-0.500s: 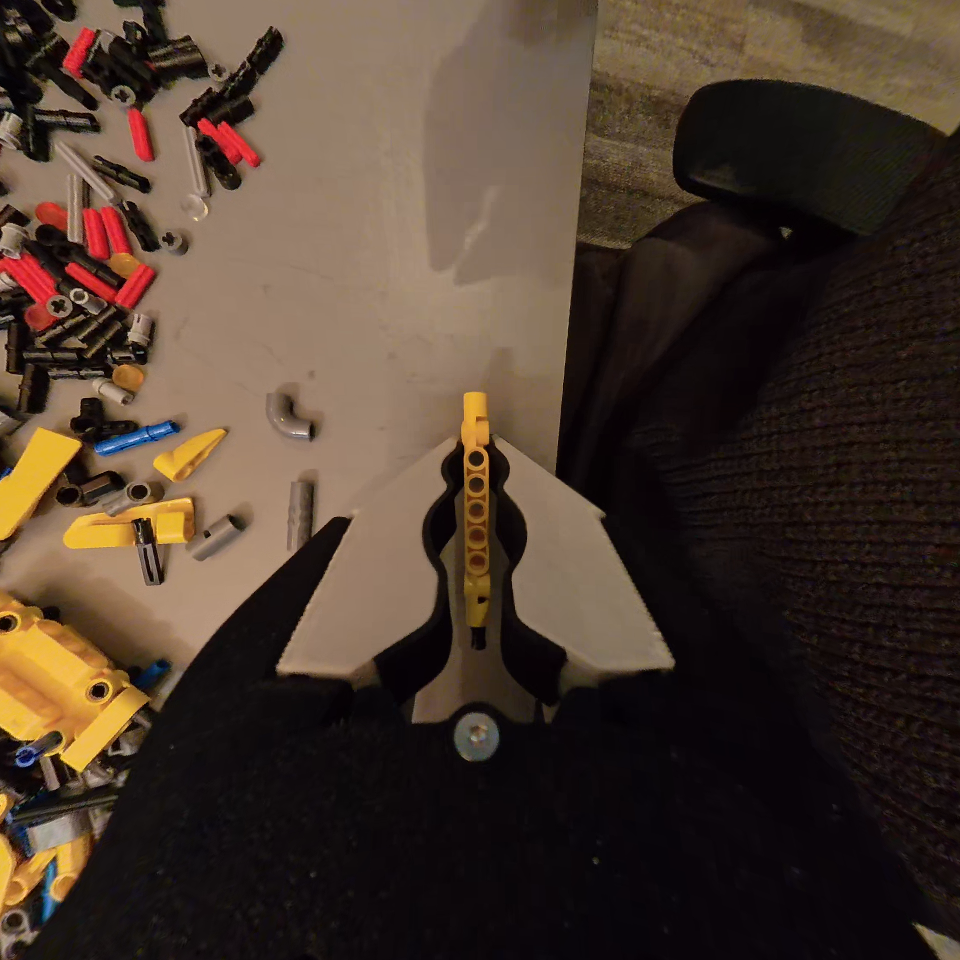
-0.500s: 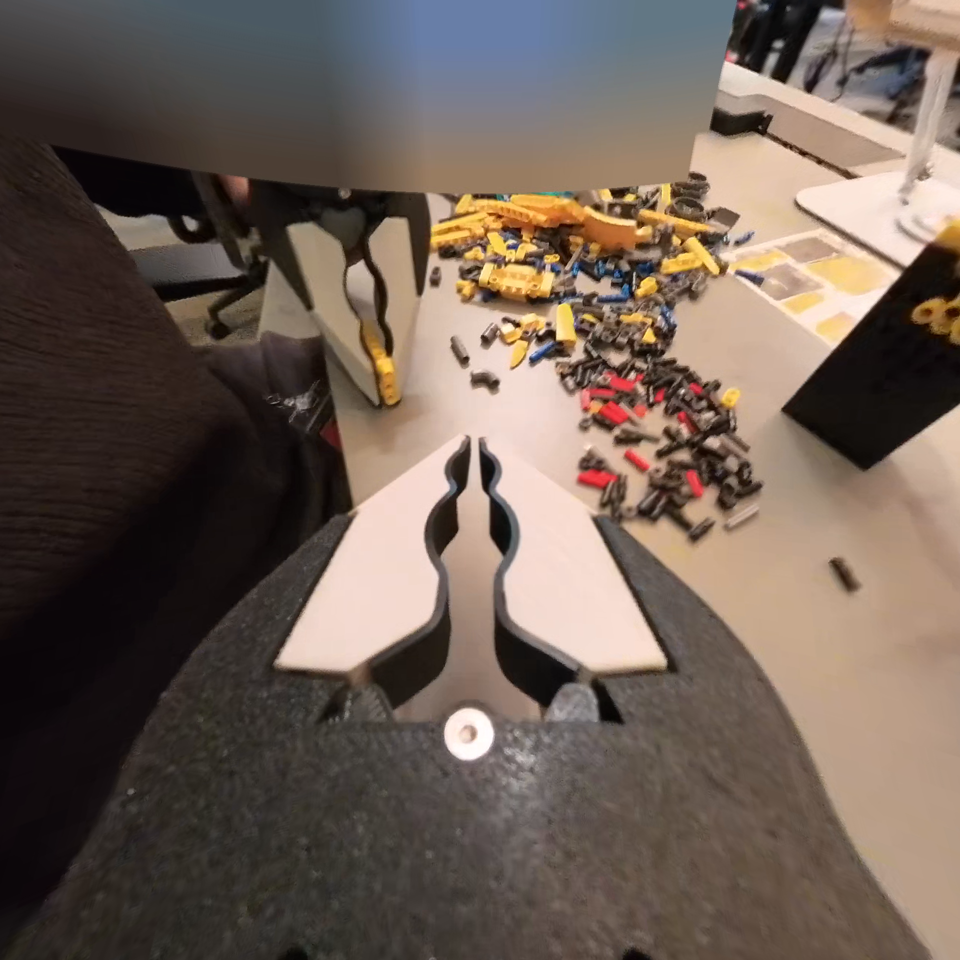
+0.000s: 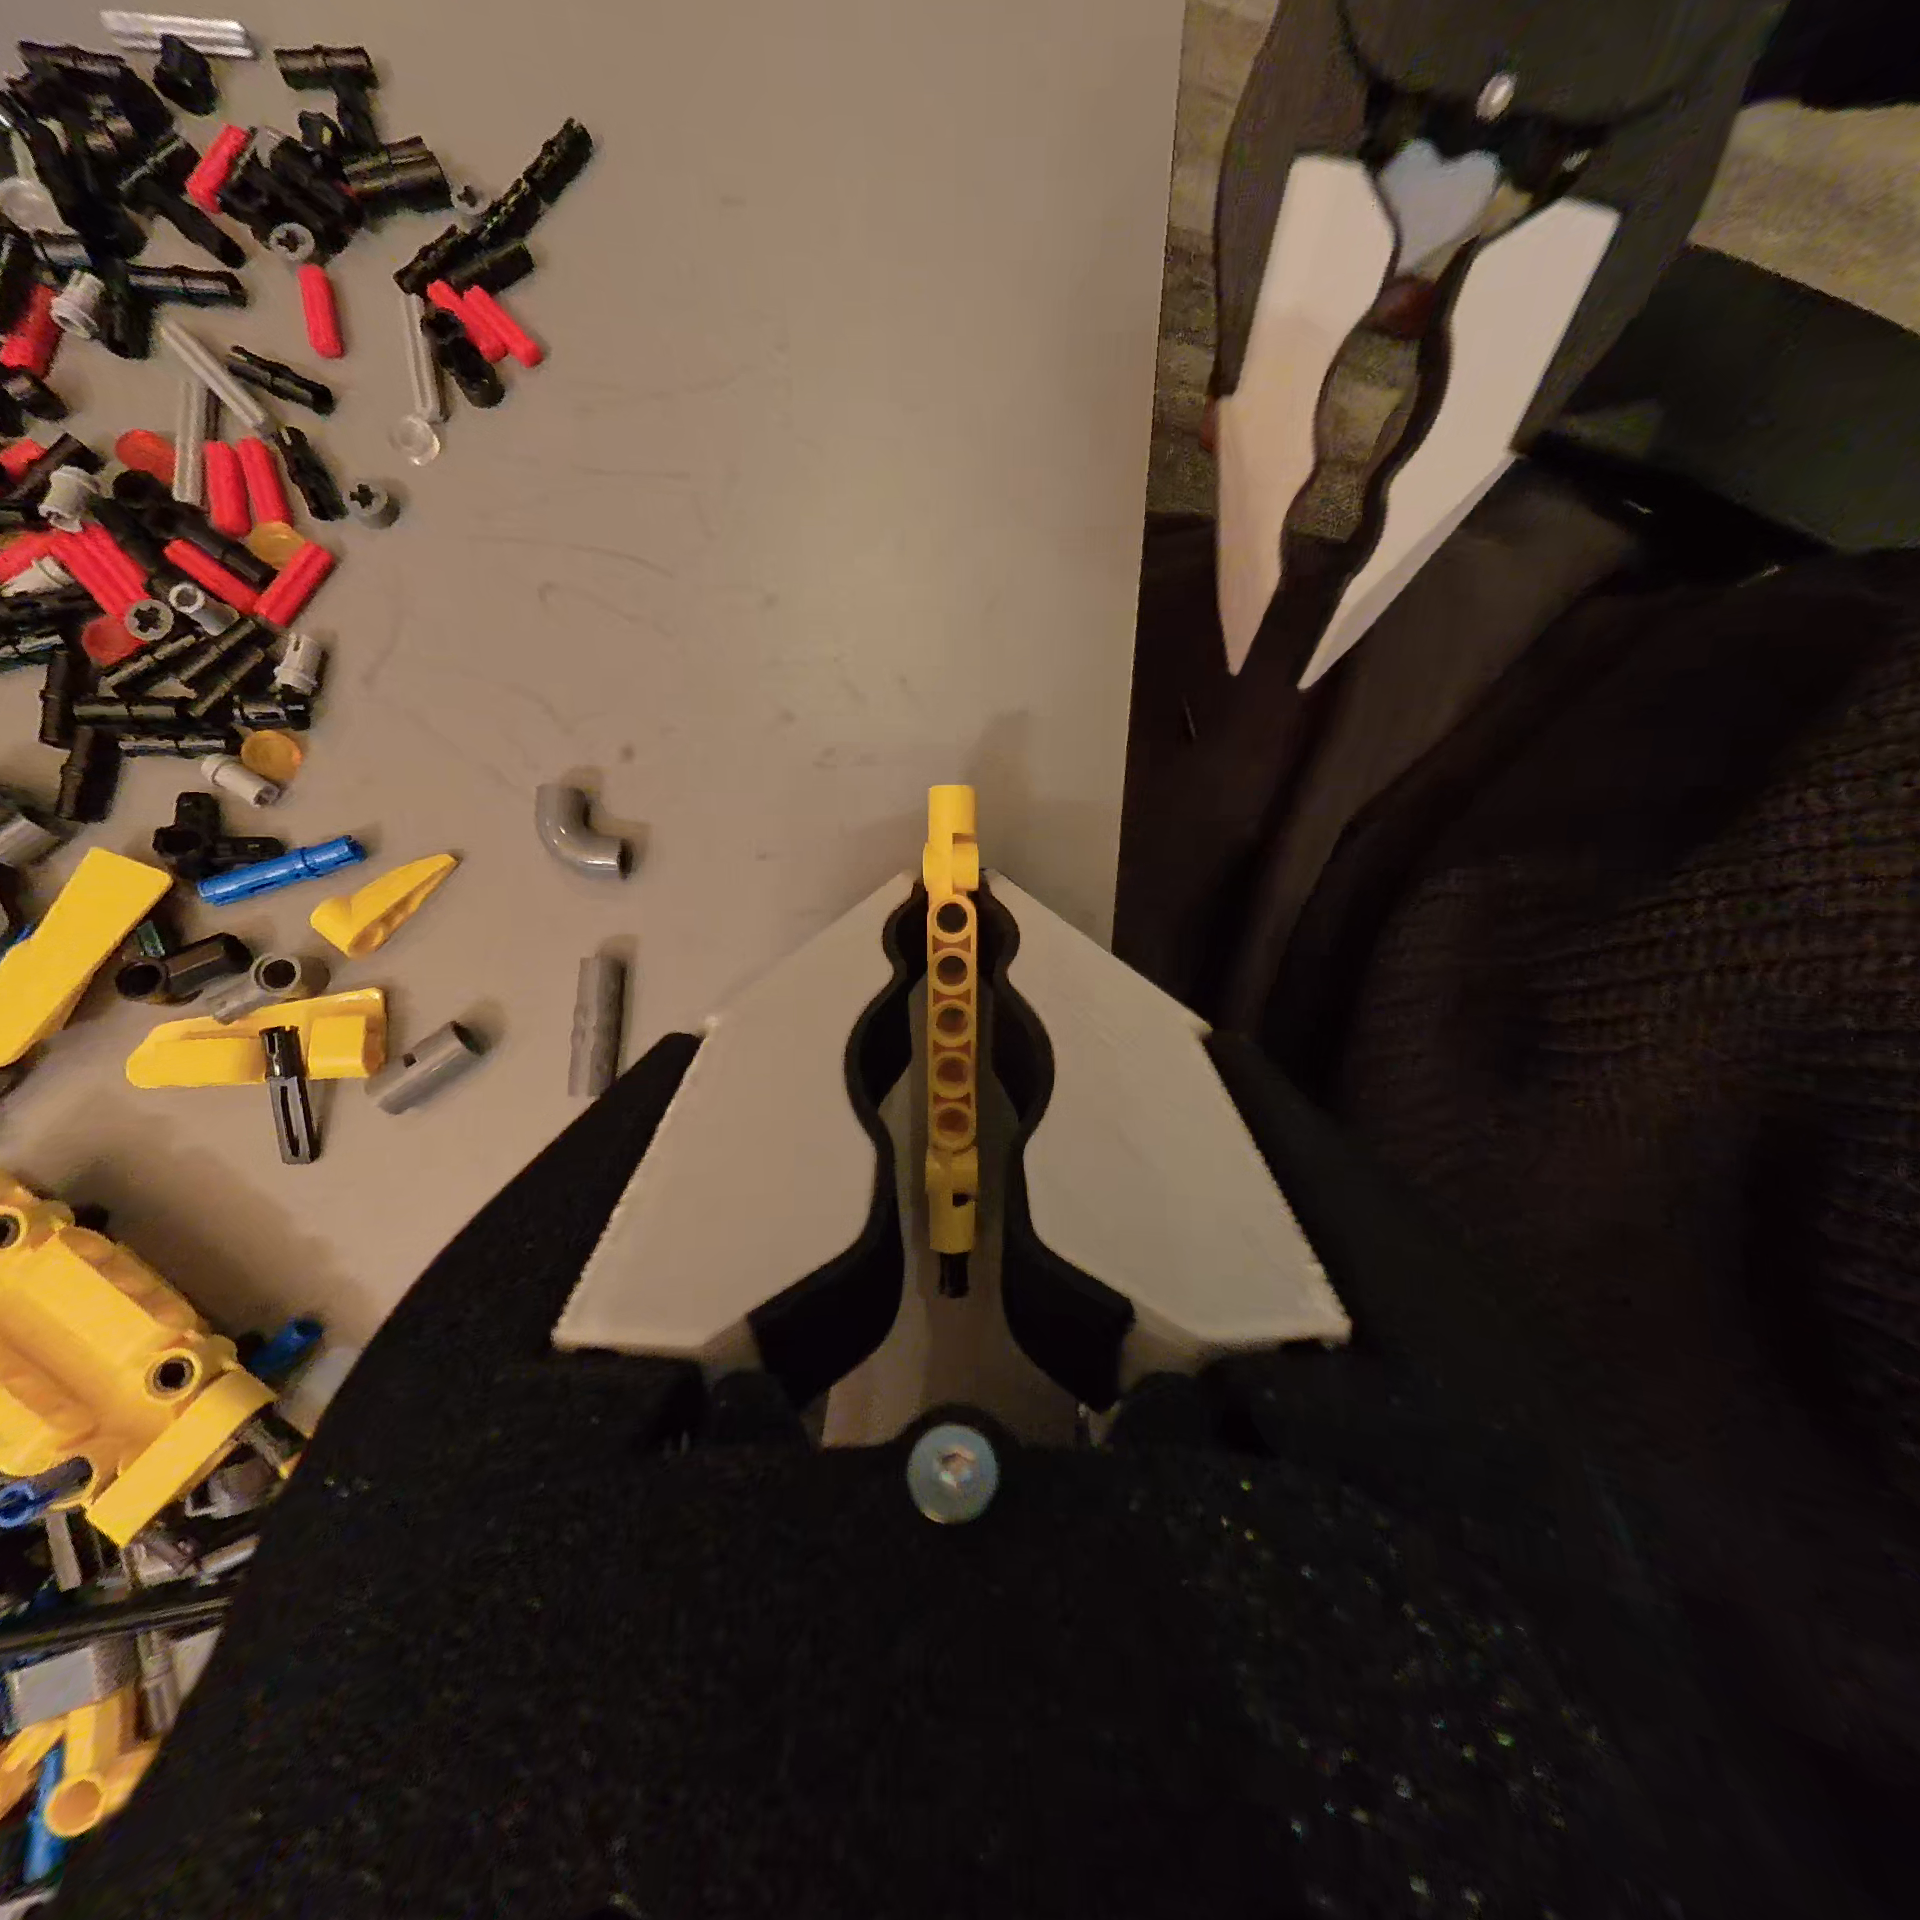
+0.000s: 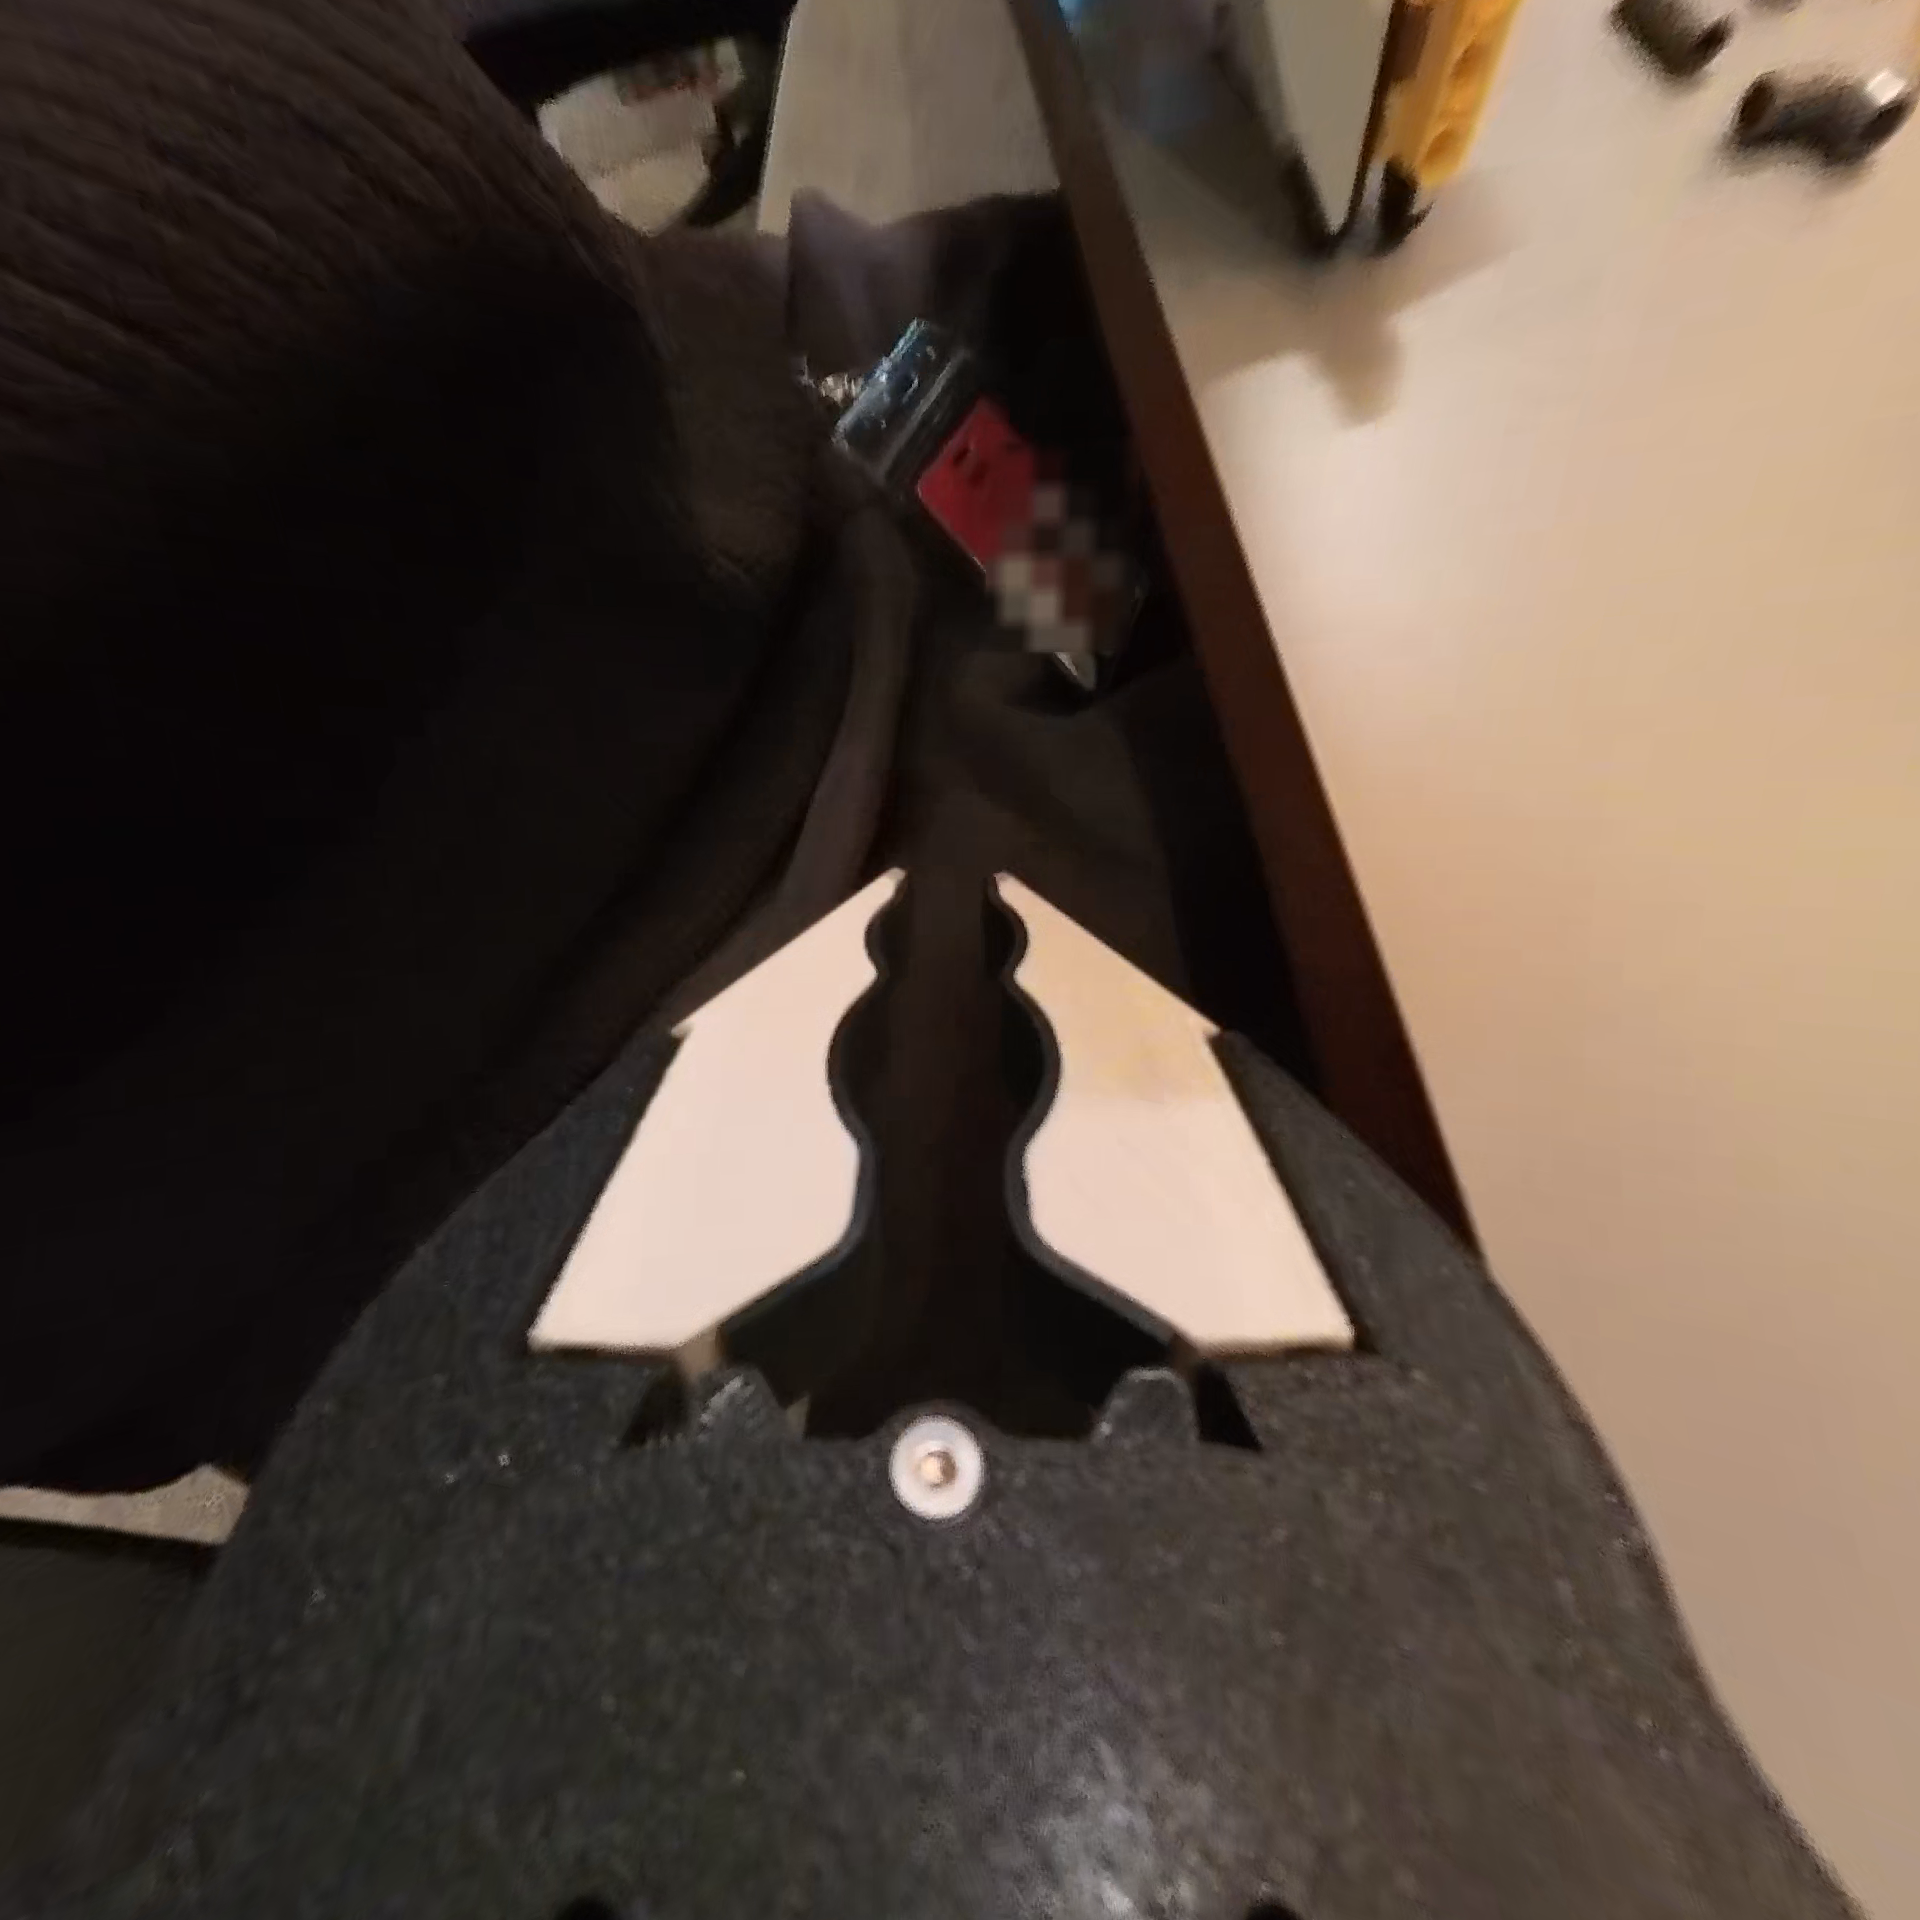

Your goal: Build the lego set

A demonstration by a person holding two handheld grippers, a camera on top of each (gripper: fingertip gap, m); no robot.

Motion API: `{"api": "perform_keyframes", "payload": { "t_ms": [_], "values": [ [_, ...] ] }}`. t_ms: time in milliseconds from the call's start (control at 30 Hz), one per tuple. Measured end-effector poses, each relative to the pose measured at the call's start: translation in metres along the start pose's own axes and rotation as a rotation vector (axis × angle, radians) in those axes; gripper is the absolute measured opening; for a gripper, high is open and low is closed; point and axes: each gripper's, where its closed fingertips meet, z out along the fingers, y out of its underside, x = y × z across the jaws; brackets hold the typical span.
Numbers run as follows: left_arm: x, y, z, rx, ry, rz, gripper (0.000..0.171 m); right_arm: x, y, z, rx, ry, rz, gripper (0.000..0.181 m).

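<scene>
We note the left gripper, white fingers in a black shell, clamped on a long yellow plastic beam with a row of round holes; the beam lies lengthwise between the jaws, its tip poking out past the fingertips toward 12 o'clock, over the grey tabletop close to the table edge. At 10 o'clock from the tips sits a small grey elbow-shaped connector, and at 9 o'clock a short grey axle piece. Farther toward 9 to 11 o'clock spreads a loose heap of black, red and grey pins and connectors. A chunky yellow assembled block lies at 8 o'clock. The right gripper hangs off the table over dark clothing, jaws slightly apart with nothing between them; in the left wrist view it shows at 1 o'clock, tips pointing down beside the table edge.
</scene>
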Motion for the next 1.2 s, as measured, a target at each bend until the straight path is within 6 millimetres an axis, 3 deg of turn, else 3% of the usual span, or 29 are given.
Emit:
{"api": "perform_keyframes", "payload": {
  "t_ms": [167, 467, 867, 967, 1067, 1200],
  "values": [
    [0.0, -0.001, 0.0, 0.017, 0.015, -0.009, 0.007, 0.005, 0.022, 0.015, -0.072, -0.005, -0.024, 0.014],
    [0.0, -0.001, 0.0, 0.027, 0.046, -0.028, 0.007, 0.013, 0.037, 0.012, -0.105, 0.014, -0.065, 0.013],
    [0.0, -0.002, 0.0, 0.037, 0.053, -0.04, 0.007, 0.015, 0.033, 0.01, -0.002, 0.051, -0.025, 0.004],
    [0.0, -0.002, 0.0, 0.041, 0.046, -0.038, 0.007, 0.009, 0.017, 0.003, 0.062, 0.049, -0.019, 0.004],
    [0.0, -0.002, 0.001, 0.04, 0.037, -0.026, 0.007, 0.005, -0.029, -0.018, 0.201, 0.054, -0.024, 0.004],
    [0.0, -0.002, 0.001, 0.038, 0.043, -0.017, 0.007, 0.032, -0.08, -0.043, 0.23, 0.199, -0.122, 0.004]
  ]
}}
